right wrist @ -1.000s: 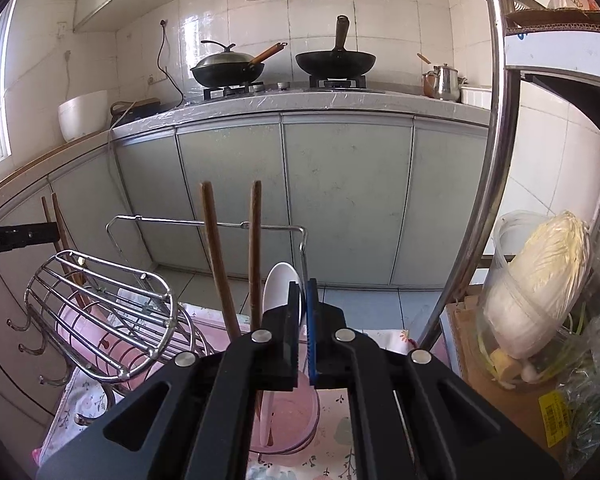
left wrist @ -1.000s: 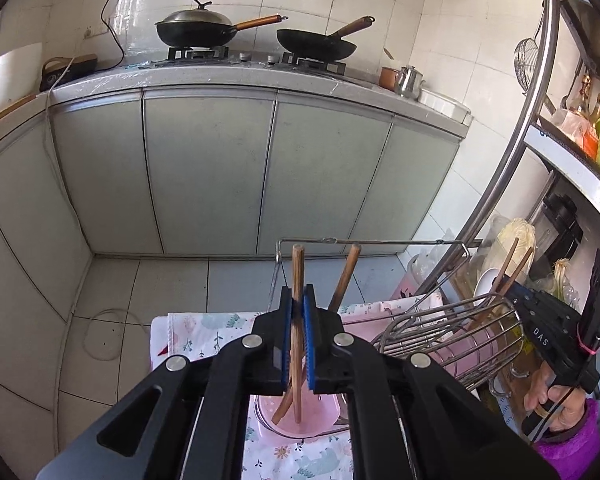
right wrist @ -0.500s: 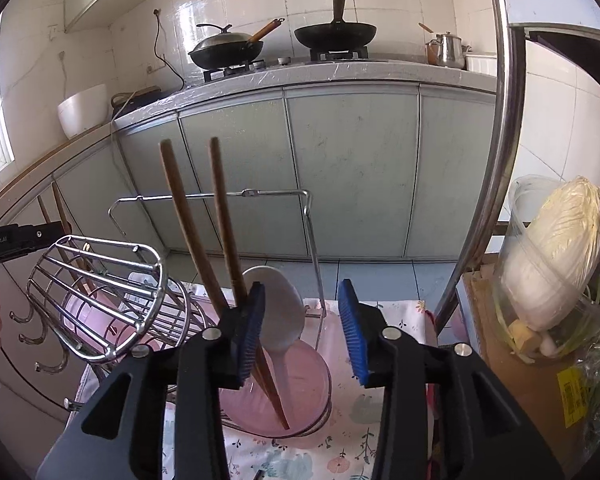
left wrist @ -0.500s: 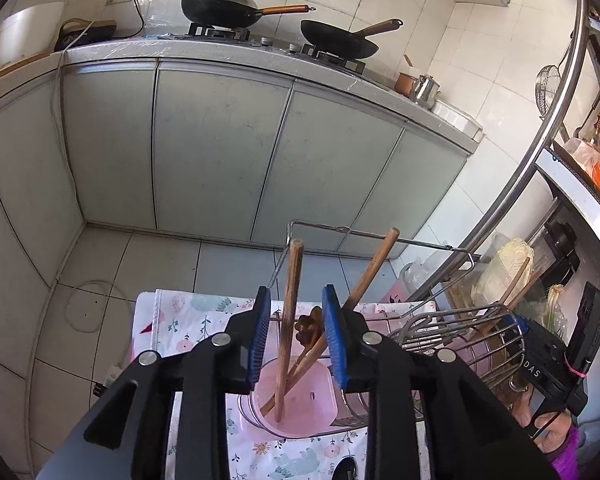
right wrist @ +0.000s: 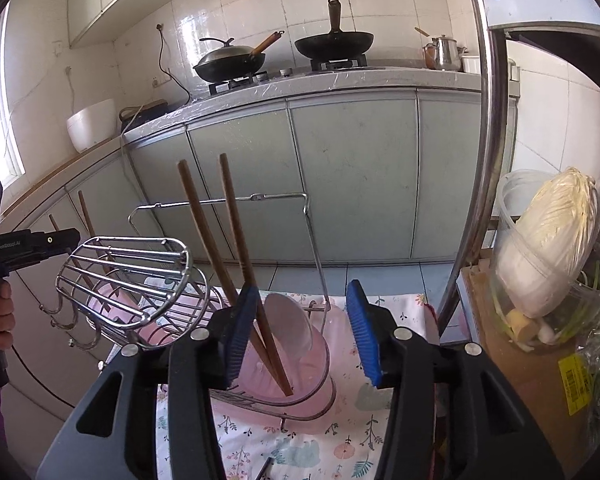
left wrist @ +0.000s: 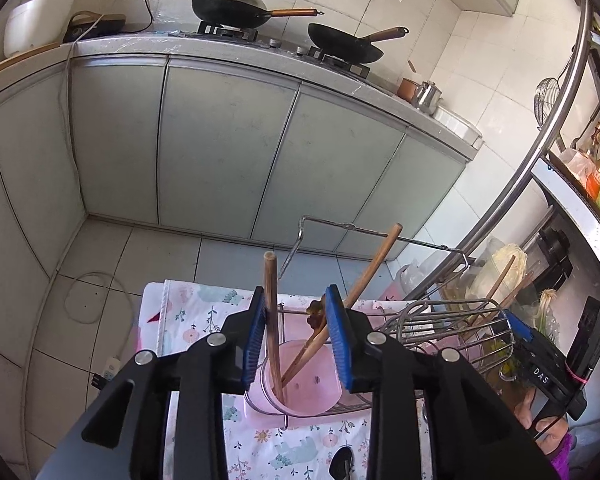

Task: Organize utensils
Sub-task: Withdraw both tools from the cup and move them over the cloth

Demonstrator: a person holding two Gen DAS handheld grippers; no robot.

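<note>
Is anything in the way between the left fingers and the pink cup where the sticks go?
Nothing blocks it. The left gripper is opening right over the pink cup, and the two wooden chopsticks already stand in it, between the fingers.

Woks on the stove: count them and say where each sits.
2. The lidded wok sits on the left burner, the open wok on the right burner. None seems hidden, though the counter's far ends are partly cut off.
</note>
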